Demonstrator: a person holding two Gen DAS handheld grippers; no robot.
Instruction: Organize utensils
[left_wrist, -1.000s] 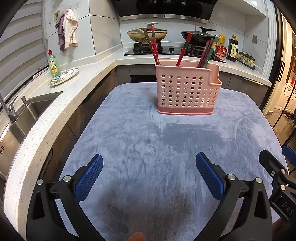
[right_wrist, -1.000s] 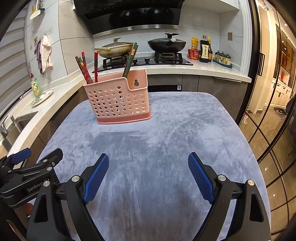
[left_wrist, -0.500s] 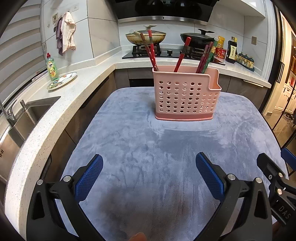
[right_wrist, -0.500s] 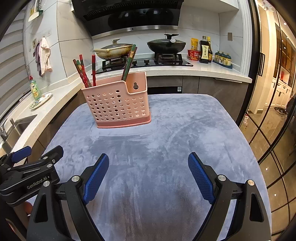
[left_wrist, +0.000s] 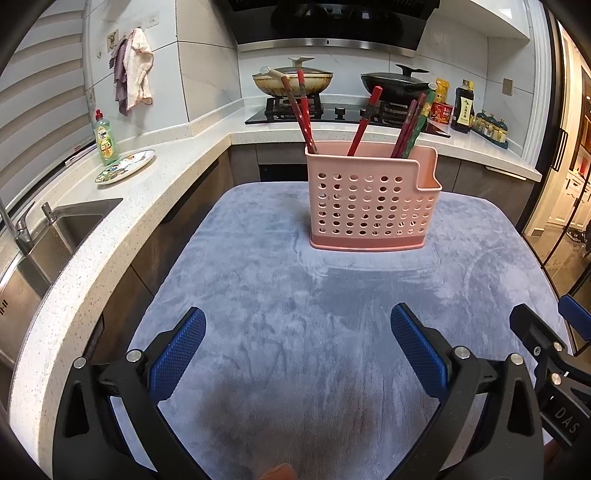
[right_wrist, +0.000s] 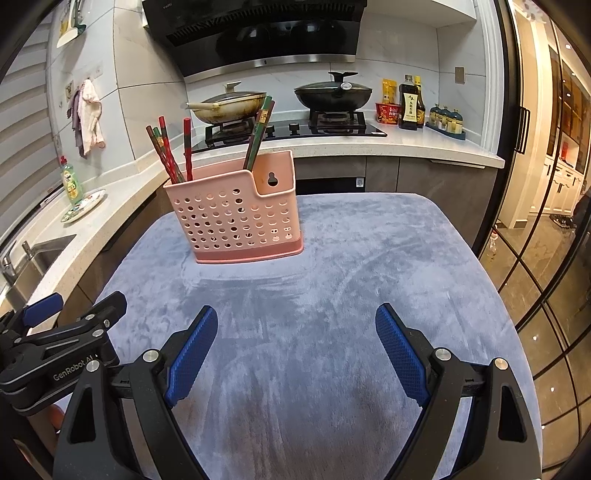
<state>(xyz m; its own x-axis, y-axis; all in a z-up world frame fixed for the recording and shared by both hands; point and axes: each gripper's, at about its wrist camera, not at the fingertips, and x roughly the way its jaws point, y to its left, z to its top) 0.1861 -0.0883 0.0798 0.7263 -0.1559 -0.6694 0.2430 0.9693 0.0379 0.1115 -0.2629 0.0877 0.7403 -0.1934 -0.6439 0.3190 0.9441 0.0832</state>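
Left wrist view: left tongs (left_wrist: 297, 347) spread wide, blue ribbed pads apart, nothing between, hanging over the near part of the grey plush-covered table (left_wrist: 258, 295). Pink perforated plastic utensil holder (left_wrist: 373, 201) upright toward the table's far edge, well apart from the pads. Five or six red and green chopsticks (left_wrist: 364, 120) standing in it, leaning in three clusters: two at the holder's left end, one mid, two or three at right, overlap too tight to split. Black arm of the right tongs poking in over the table's right edge. No loose utensil visible on the cloth.

Right wrist view: right tongs (right_wrist: 297, 339) likewise released and empty, over the near part of the table. One holder, seen from its low-cut end with the keyhole hanger slot, sitting toward the far left corner. Chopsticks counted here: three at the left end, one next to them, two in the taller section, so six likely. Left tongs visible off the table's left edge.

Risks, as judgement: holder light and tall on soft pile, so a sideways nudge on a leaning stick could tip or slide it. Thin round sticks prone to rolling between wide pads or pinching two at once where they cross. Two tongs close together near the front, collision likely if both reach in at once.
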